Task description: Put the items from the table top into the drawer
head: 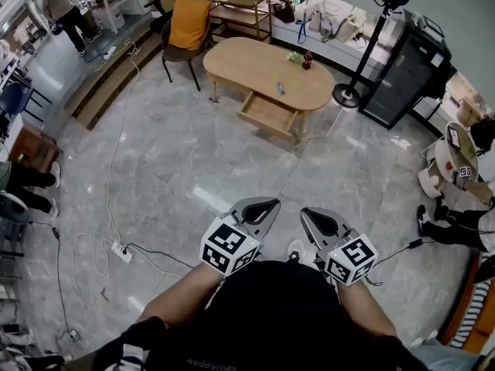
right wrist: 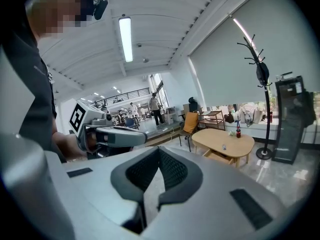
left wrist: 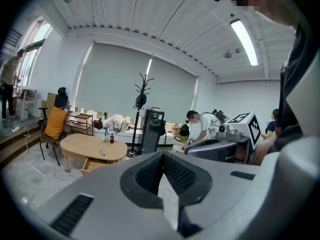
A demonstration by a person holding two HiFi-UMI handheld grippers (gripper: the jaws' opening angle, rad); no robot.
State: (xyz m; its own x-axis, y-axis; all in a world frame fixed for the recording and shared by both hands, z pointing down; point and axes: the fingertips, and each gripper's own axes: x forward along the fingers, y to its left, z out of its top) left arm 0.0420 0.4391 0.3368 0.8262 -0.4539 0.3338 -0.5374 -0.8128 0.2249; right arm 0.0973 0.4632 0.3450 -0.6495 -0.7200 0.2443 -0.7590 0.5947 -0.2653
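Note:
An oval wooden table (head: 255, 64) stands far off across the floor, its drawer (head: 267, 114) pulled open below the front edge. On the top are a red-capped dark bottle (head: 307, 60), a greenish item (head: 294, 56) and a small grey item (head: 281, 89). My left gripper (head: 266, 205) and right gripper (head: 311, 214) are held side by side close to my body, both shut and empty. The left gripper view shows its closed jaws (left wrist: 163, 156) aimed toward the table (left wrist: 85, 146) and bottle (left wrist: 111, 139). The right gripper (right wrist: 159, 150) likewise faces the table (right wrist: 222, 140).
A chair with an orange cloth (head: 186, 29) stands left of the table, with a shelf (head: 240, 10) behind it. A coat stand (head: 370, 49) and a black cabinet (head: 406, 72) are to its right. A power strip (head: 121, 251) and cables lie on the floor at left. Seated people are at the right edge.

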